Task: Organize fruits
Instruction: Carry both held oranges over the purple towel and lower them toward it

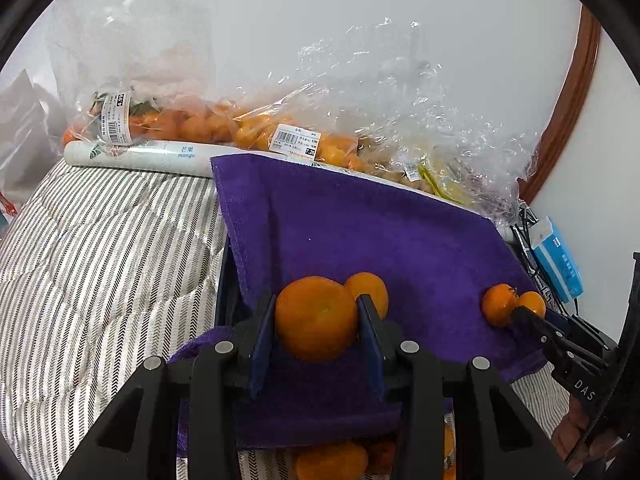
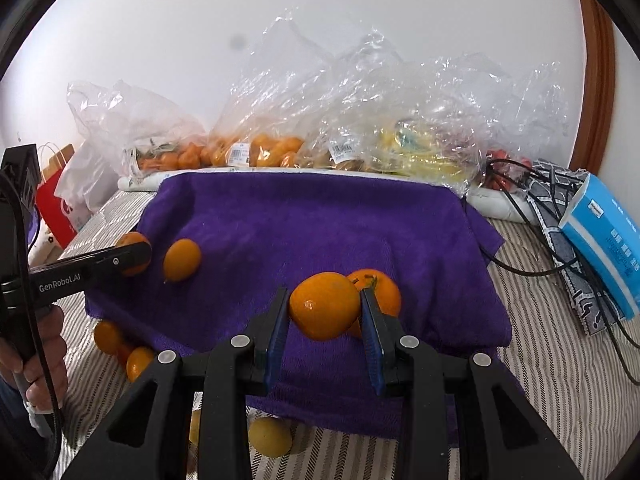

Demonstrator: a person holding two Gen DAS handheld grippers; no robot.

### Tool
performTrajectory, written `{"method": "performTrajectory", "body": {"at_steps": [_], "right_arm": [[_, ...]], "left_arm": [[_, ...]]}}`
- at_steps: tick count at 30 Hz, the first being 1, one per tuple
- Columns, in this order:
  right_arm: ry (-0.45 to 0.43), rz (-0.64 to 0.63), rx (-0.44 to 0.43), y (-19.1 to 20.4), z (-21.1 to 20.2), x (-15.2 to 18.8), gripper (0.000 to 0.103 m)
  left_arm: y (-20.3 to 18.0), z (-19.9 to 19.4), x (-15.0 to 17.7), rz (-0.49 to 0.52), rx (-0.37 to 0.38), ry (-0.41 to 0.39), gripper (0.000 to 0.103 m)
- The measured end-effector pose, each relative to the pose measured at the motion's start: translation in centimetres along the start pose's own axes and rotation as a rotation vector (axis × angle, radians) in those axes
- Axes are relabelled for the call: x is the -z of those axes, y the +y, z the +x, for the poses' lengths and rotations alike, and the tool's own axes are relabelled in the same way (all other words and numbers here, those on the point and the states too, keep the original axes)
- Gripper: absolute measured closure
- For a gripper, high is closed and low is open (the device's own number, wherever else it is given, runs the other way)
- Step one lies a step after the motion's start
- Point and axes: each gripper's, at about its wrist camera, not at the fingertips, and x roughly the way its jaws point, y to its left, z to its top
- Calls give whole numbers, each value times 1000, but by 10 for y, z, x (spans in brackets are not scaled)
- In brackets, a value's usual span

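Note:
A purple towel (image 1: 360, 220) lies over a raised box on striped bedding. In the left wrist view my left gripper (image 1: 317, 304) is shut on a large tangerine (image 1: 316, 320) just above the towel's near part. A smaller orange fruit (image 1: 370, 288) rests right behind it. In the right wrist view my right gripper (image 2: 325, 296) is shut on a small smooth orange fruit (image 2: 324, 308). A stemmed tangerine (image 2: 384, 290) sits on the towel (image 2: 320, 220) directly behind it. At that view's left edge, the left gripper (image 2: 134, 258) holds its tangerine beside a loose small fruit (image 2: 182, 260).
Clear plastic bags of fruit (image 2: 260, 152) line the wall behind the towel, on a white mango box (image 1: 152, 156). A blue tissue pack (image 2: 600, 240) and black cables (image 2: 532, 216) lie to the right. Several loose fruits (image 2: 120, 344) sit on the bedding (image 1: 100, 260) below the towel's front.

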Motion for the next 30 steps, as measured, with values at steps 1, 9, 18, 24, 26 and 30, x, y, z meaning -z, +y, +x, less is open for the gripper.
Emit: {"method": "performTrajectory", "body": {"at_steps": [1, 9, 18, 24, 26, 30], "right_arm": [[3, 1, -1, 0, 0, 0, 69], [16, -3, 7, -1, 3, 2, 69], [18, -10, 2, 0, 3, 1, 69], [15, -38, 14, 6, 3, 3, 69], [15, -51, 10, 9, 3, 3, 69], [27, -65, 12, 12, 5, 5, 69]], "left_arm": [[0, 0, 0, -1, 1, 1, 65], [1, 2, -1, -3, 0, 11, 65], [0, 3, 0, 2, -2, 15, 65], [-1, 3, 0, 4, -1, 17, 65], [-1, 3, 0, 4, -1, 17, 65], [-1, 3, 0, 3, 0, 19, 65]]}}
